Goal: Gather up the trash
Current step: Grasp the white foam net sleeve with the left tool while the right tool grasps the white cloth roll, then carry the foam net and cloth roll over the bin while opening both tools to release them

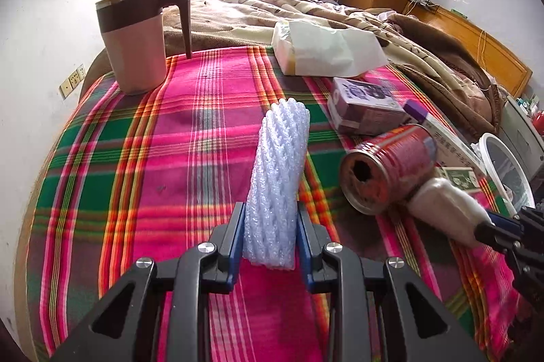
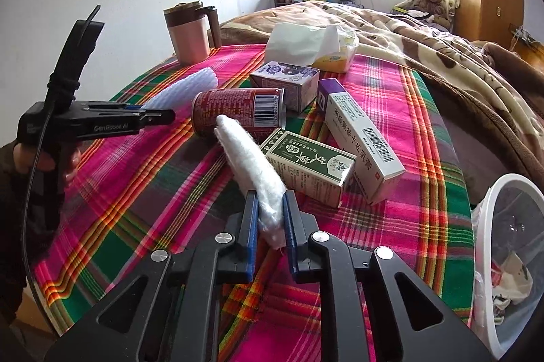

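My left gripper (image 1: pixel 271 236) is clamped on the white foam net sleeve (image 1: pixel 277 181), which juts forward over the plaid cloth (image 1: pixel 153 158) covering the table. My right gripper (image 2: pixel 269 219) is clamped on a white cotton wad (image 2: pixel 251 168), whose far end lies against the red can (image 2: pixel 238 112) on its side. A green box (image 2: pixel 309 168), a long white box (image 2: pixel 360 137) and a purple carton (image 2: pixel 285 81) lie close around the can, and the white bin (image 2: pixel 489 246) stands at the table's right edge.

A white foam net sleeve (image 1: pixel 277 178) lies lengthwise toward 12 o'clock. At its 3 o'clock a dented red can (image 1: pixel 384 171) lies on its side, open end showing. A white cotton wad (image 2: pixel 251 164) slants toward 11 o'clock, touching the can.
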Demonstrator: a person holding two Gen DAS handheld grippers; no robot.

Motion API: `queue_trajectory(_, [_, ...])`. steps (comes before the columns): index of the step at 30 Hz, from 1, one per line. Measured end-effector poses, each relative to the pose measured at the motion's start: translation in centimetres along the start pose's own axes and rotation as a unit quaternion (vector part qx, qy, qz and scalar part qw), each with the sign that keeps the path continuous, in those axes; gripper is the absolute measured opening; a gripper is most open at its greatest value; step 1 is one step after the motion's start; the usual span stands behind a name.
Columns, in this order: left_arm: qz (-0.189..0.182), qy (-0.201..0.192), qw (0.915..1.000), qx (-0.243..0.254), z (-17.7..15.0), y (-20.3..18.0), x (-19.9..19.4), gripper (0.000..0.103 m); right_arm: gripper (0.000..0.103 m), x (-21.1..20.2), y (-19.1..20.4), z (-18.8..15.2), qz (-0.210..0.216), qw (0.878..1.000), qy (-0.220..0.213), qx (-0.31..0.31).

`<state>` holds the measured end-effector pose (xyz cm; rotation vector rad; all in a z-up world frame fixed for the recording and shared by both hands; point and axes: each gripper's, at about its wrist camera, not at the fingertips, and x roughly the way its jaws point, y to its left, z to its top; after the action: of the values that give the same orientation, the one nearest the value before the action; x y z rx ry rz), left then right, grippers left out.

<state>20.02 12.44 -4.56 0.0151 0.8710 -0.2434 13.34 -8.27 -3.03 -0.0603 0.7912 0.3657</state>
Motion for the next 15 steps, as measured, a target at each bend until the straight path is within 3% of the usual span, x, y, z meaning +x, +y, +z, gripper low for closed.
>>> queue_trajectory(7, [-0.003,-0.017,0.9997,-0.019,-0.8,-0.3,-2.3,0.029,0.013,-1.2,-0.8,-0.3,0.019,0.999,-0.013,0.025])
queue_trajectory(15, [-0.011,-0.043,0.9988,-0.017,-1.2,-2.0,-5.2,0.029,0.013,-3.2,-1.9,-0.5,0.013,0.998,-0.042,0.052])
